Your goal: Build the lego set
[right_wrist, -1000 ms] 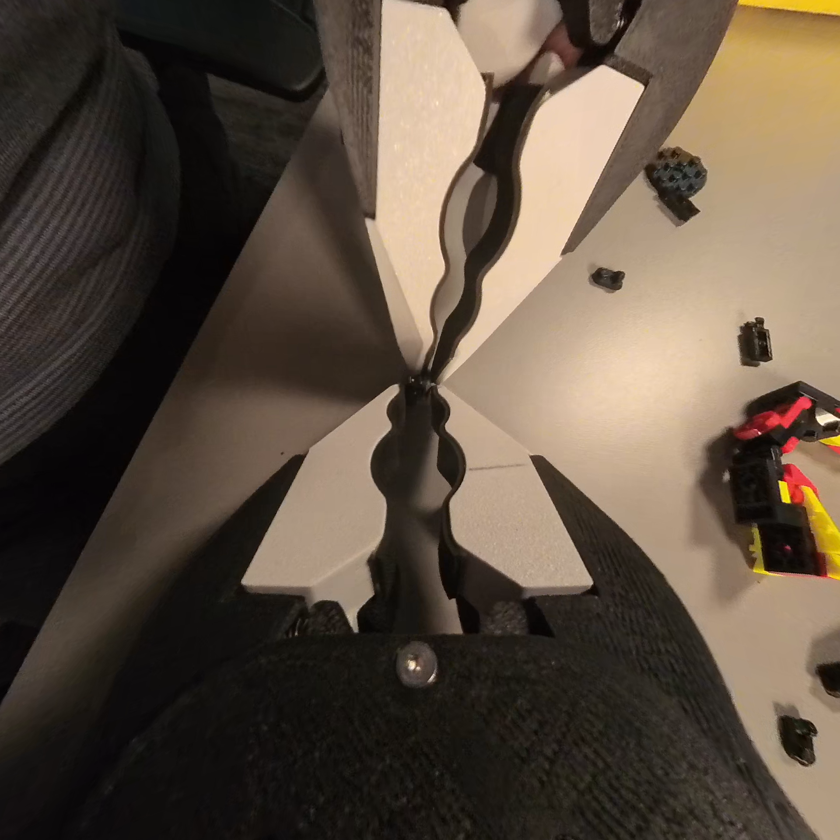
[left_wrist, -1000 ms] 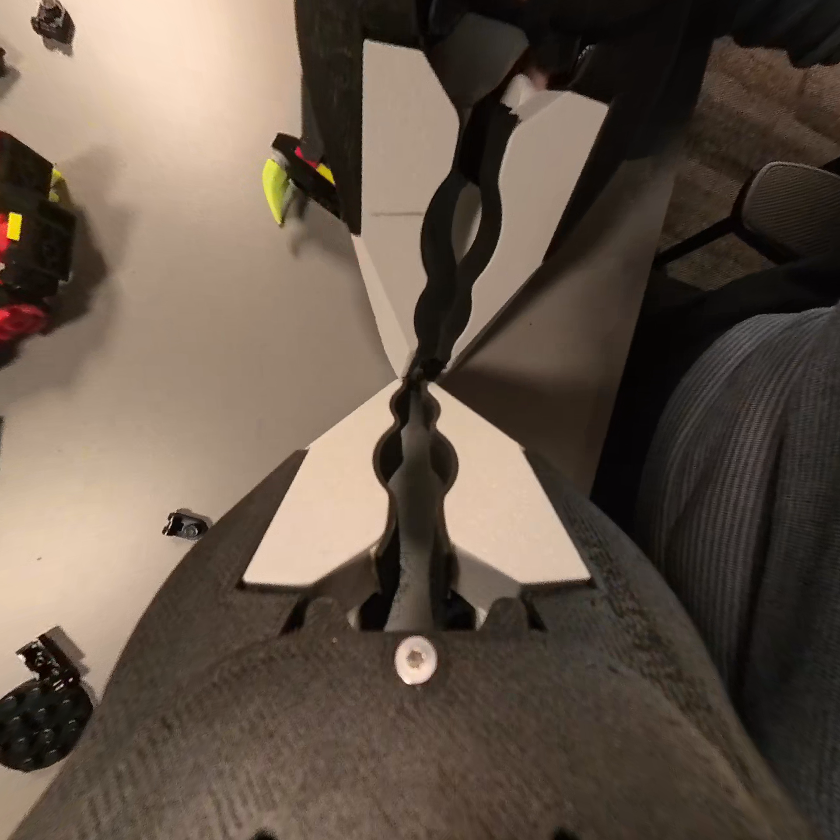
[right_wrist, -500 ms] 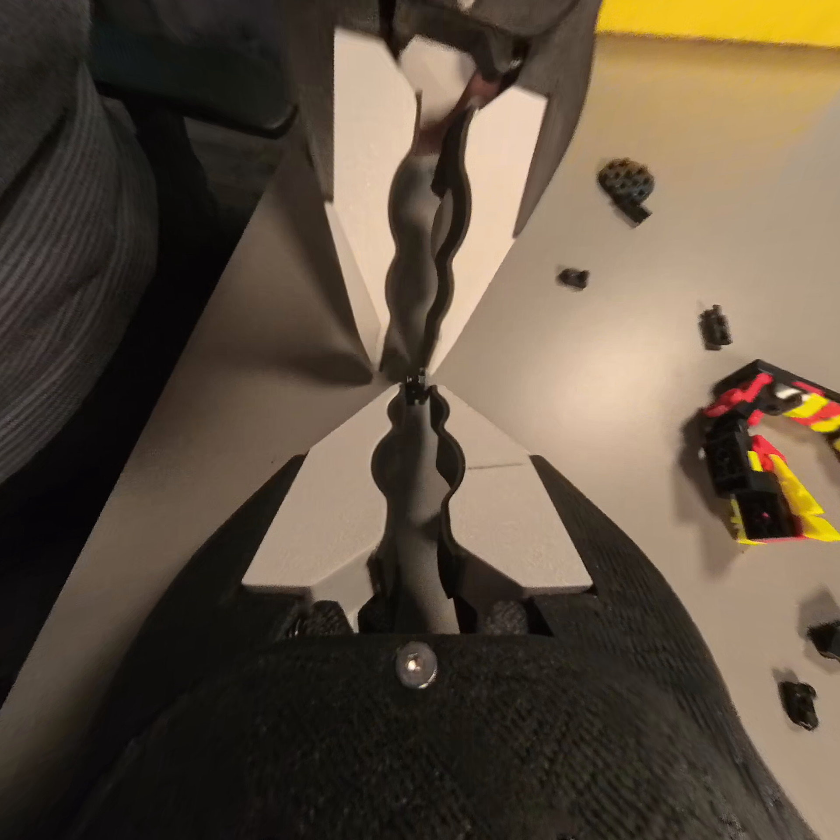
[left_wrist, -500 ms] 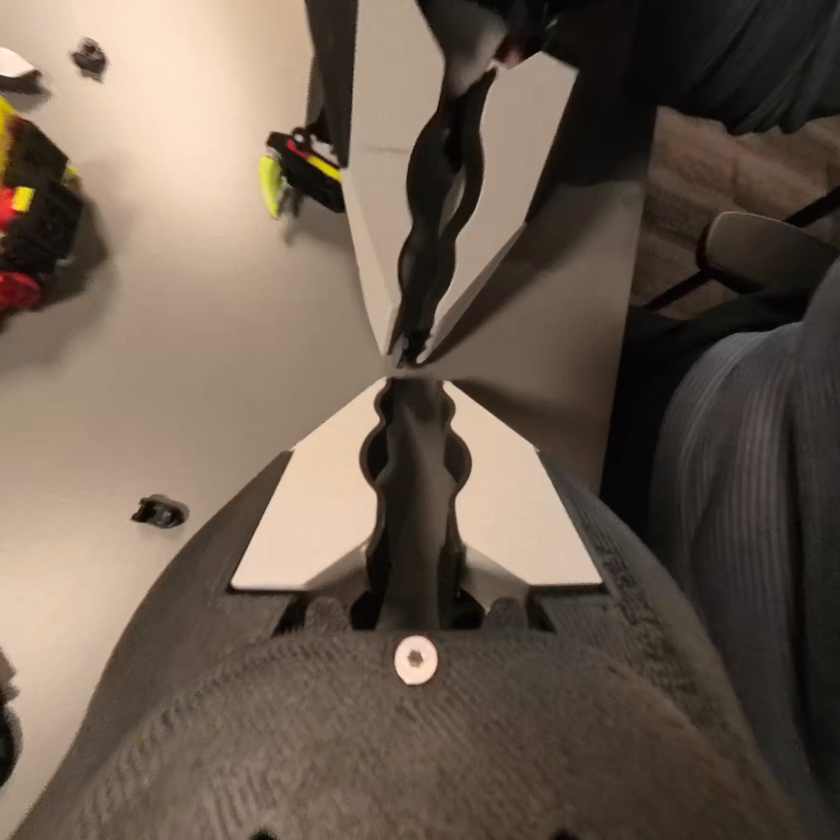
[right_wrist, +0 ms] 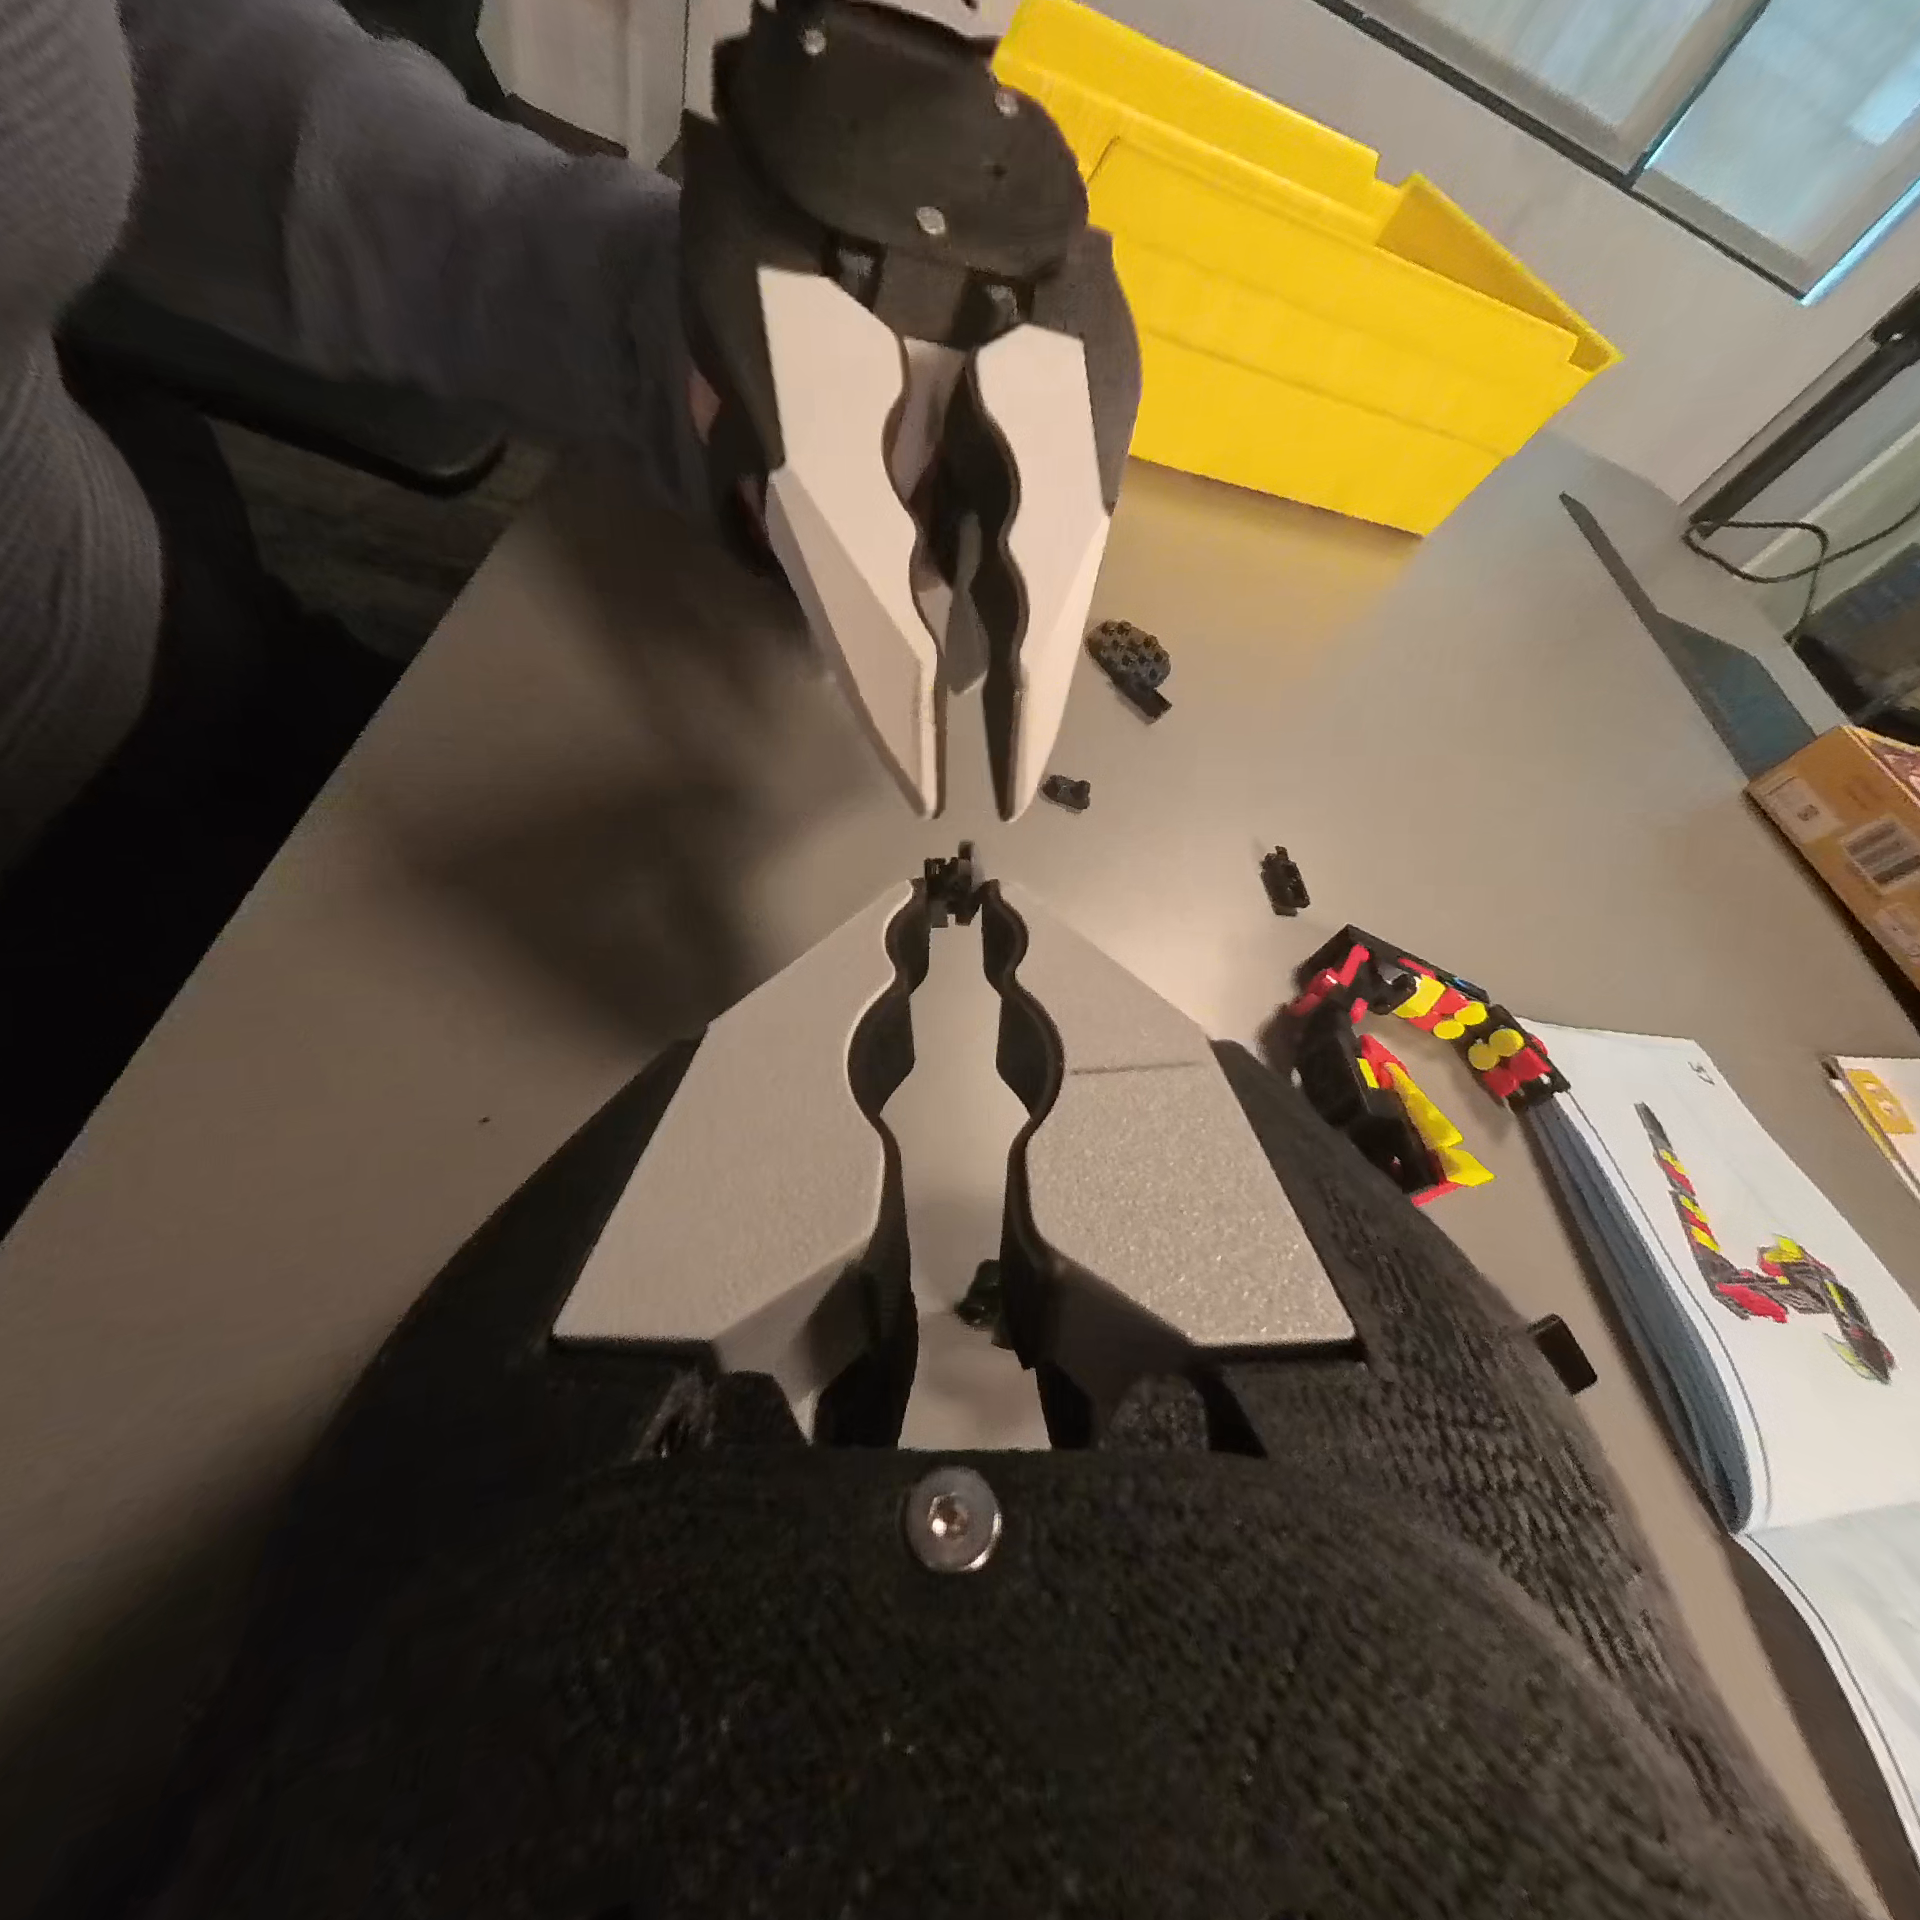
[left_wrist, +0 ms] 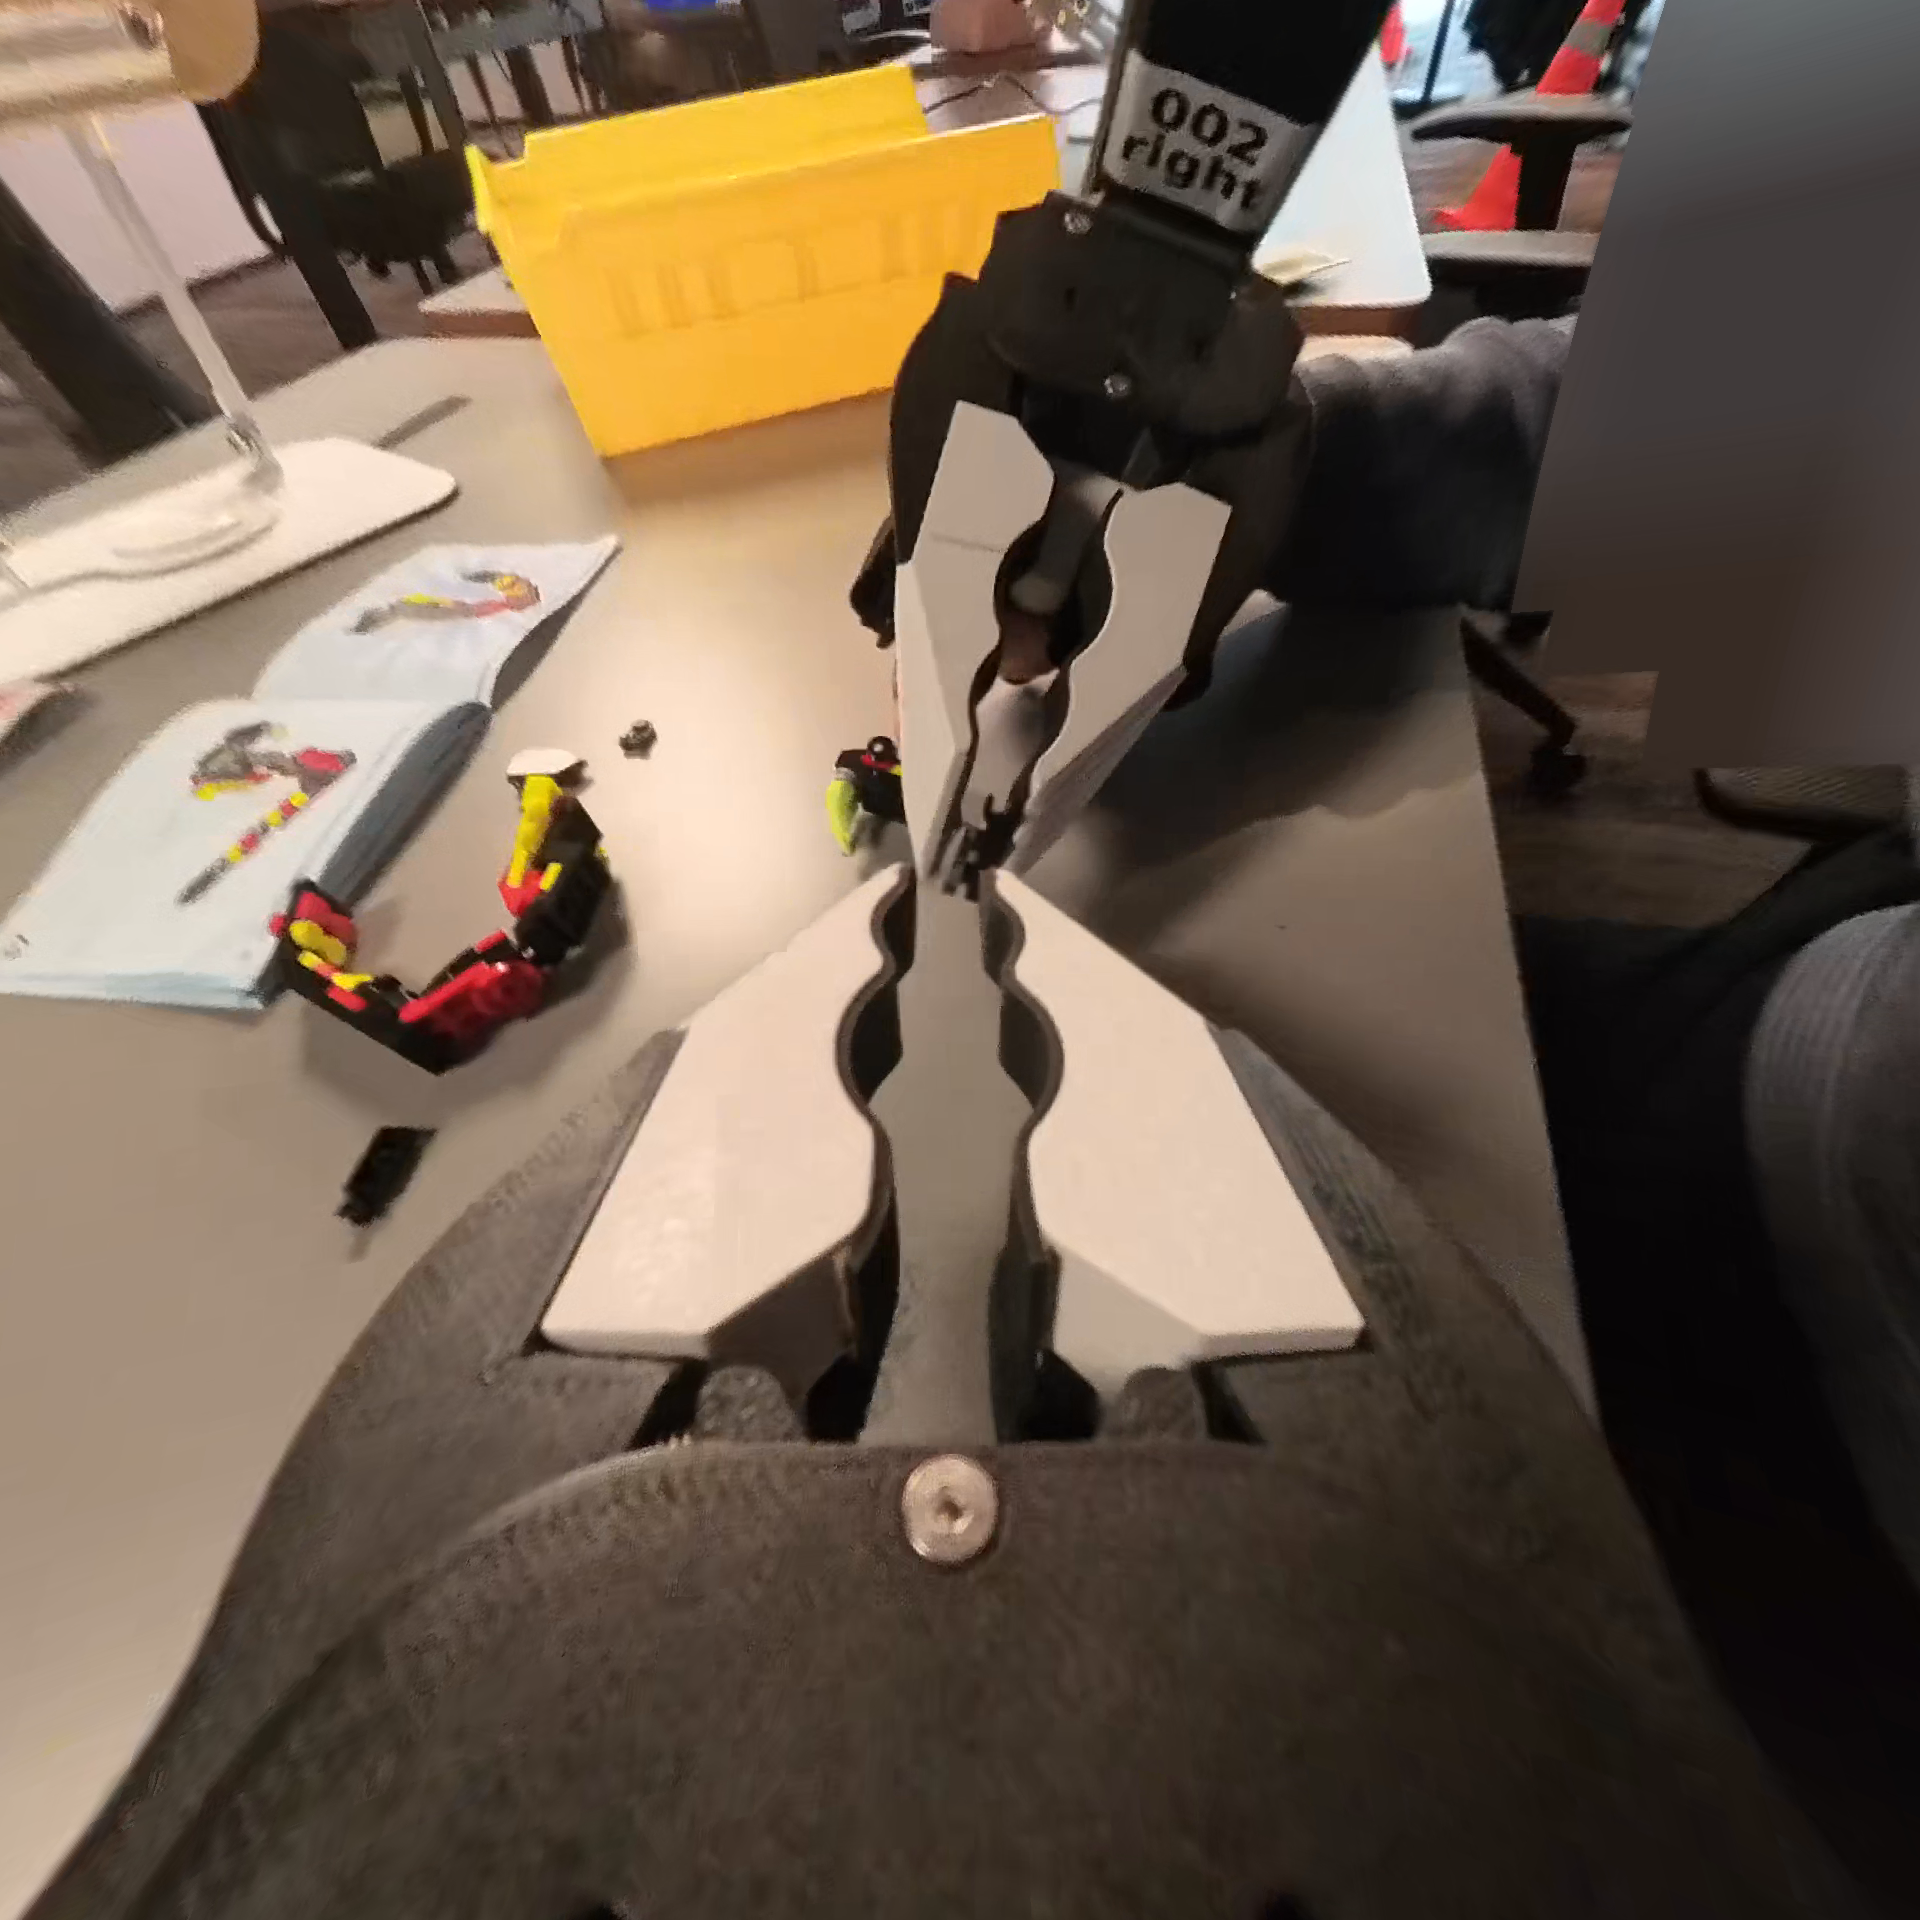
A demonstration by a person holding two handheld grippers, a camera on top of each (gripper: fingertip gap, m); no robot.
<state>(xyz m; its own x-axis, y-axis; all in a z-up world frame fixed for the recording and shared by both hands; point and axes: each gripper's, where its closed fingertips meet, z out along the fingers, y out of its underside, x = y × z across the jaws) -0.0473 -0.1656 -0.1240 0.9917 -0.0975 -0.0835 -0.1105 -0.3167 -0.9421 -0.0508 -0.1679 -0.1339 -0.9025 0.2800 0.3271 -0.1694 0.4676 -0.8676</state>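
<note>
Right wrist view, right claw [right_wrist: 951, 894] pinching small black piece [right_wrist: 948, 885]

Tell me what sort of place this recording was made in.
Probably an office or lab workspace, not a home. A large grey table carries a yellow plastic bin and an open instruction booklet; office chairs and orange traffic cones stand beyond, and large windows line one side.
</note>
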